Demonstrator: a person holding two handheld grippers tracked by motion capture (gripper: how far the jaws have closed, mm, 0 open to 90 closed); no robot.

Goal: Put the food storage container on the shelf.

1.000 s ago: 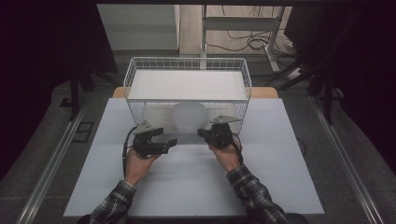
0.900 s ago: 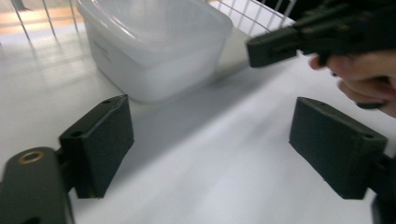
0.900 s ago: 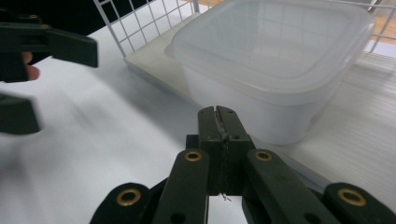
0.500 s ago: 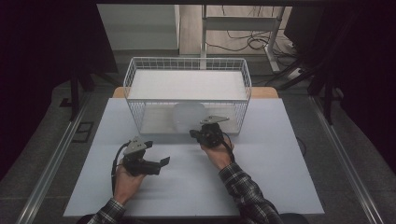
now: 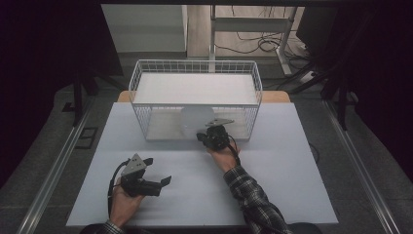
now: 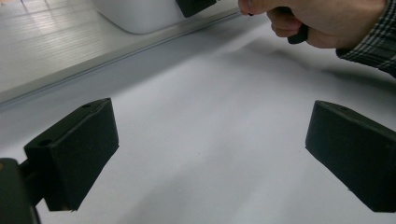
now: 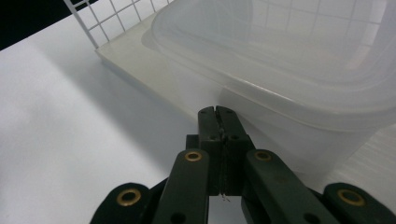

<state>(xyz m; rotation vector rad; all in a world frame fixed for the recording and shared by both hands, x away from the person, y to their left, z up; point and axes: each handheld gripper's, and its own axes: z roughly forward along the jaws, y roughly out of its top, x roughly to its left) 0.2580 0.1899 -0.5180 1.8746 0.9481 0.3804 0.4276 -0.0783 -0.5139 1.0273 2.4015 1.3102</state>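
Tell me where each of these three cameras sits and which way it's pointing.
High view: above the person's side, looking forward and down on the white table and wire basket; both forearms enter from below, left gripper and right gripper in hand.
Left gripper view: rides the left gripper, facing across the table between open jaws.
Right gripper view: rides the right gripper, jaws shut, facing the translucent container.
Shared: the right hand appears in the high and left gripper views.
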